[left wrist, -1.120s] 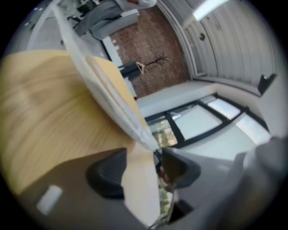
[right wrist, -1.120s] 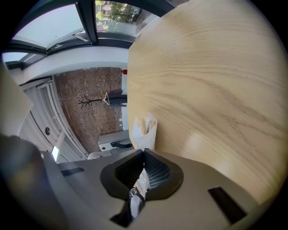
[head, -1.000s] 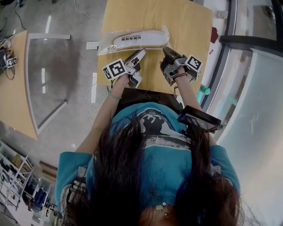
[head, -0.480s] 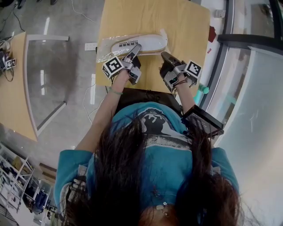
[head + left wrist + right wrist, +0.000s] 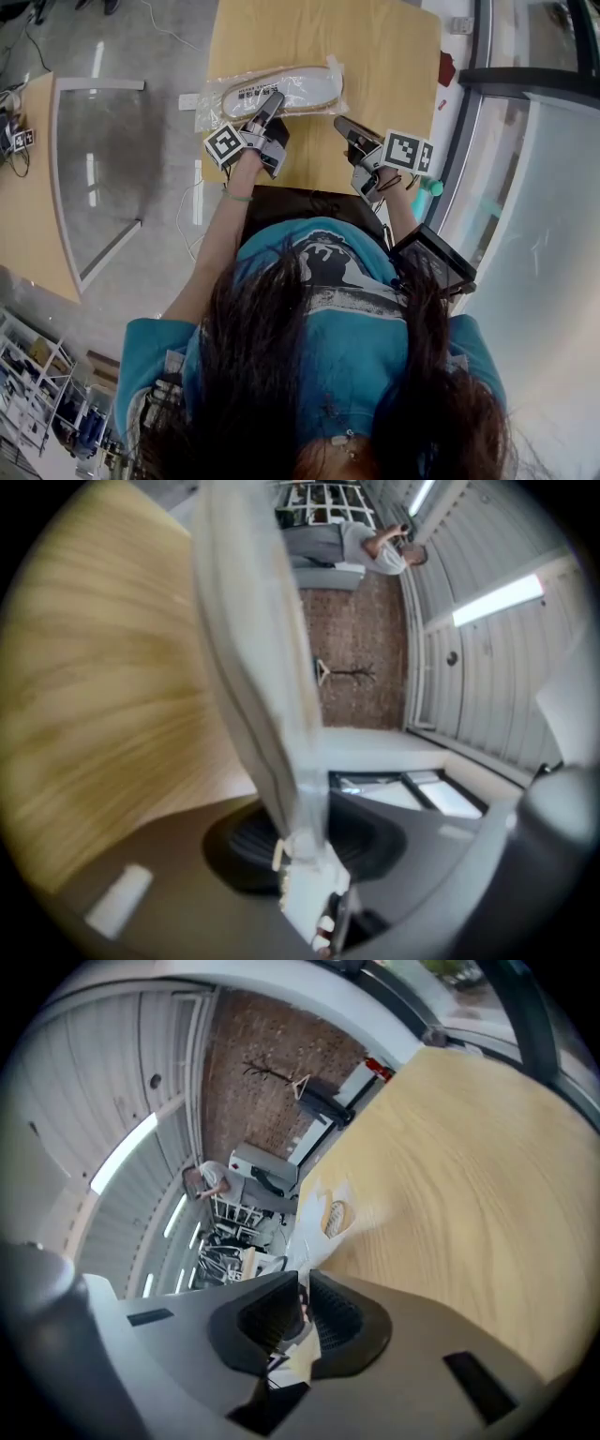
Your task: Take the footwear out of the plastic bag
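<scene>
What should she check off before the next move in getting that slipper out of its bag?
1. Left hand-held gripper has the white flat slipper: ok. Its jaws have just been closing and the slipper's edge sits between them, inside the clear plastic bag.
2. Right hand-held gripper holds the bag film: probably ok. Its jaws are together with a thin pale strip between them.
3. Which end of the bag is open: cannot tell.
4. Slipper out of the bag: not ok, it is fully inside.
5. Room on the light wooden table to pull the bag away: ok, there is bare wood beyond the bag.
</scene>
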A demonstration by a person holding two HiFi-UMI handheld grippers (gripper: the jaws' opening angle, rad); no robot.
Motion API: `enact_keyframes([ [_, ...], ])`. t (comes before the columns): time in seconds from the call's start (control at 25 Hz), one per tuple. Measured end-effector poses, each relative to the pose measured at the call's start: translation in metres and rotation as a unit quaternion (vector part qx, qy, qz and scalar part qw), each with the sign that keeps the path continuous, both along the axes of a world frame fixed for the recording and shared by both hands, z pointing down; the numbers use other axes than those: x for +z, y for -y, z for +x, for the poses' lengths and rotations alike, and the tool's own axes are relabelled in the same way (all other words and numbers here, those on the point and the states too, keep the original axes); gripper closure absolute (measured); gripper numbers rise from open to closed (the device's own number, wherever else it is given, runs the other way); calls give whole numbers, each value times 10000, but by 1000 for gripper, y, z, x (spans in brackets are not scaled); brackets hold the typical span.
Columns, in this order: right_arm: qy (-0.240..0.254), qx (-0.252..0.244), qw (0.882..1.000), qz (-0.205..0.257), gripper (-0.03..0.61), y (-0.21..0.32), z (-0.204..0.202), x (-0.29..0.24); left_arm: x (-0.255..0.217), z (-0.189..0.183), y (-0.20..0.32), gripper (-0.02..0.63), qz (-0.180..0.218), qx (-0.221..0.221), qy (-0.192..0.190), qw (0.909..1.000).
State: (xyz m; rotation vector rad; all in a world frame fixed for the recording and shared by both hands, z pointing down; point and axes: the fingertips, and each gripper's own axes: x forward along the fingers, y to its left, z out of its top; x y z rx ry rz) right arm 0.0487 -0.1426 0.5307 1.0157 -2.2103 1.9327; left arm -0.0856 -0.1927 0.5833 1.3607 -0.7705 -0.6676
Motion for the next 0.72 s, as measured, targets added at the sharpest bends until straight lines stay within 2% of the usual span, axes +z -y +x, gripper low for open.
enact_keyframes([
  [0.08, -376, -281, 9986, 250, 560, -2, 3, -2, -1, -14, 2, 500, 64, -127, 25, 9999],
  [0.2, -580, -234, 9965, 561, 560, 5, 15, -13, -11, -30, 3, 503, 315, -151, -10, 9994],
  [0.32, -604, -175, 9928, 1021, 560, 18, 23, -32, -27, -30, 2, 503, 652, 126, 41, 9978],
  [0.48, -538, -406, 9862, 1513, 560, 28, 17, -52, -43, -16, -5, 503, 955, 527, -40, 9940],
  [0.72, -295, -534, 9842, 1663, 543, 24, 12, -58, -61, -5, -16, 506, 1036, 520, -487, 9921],
])
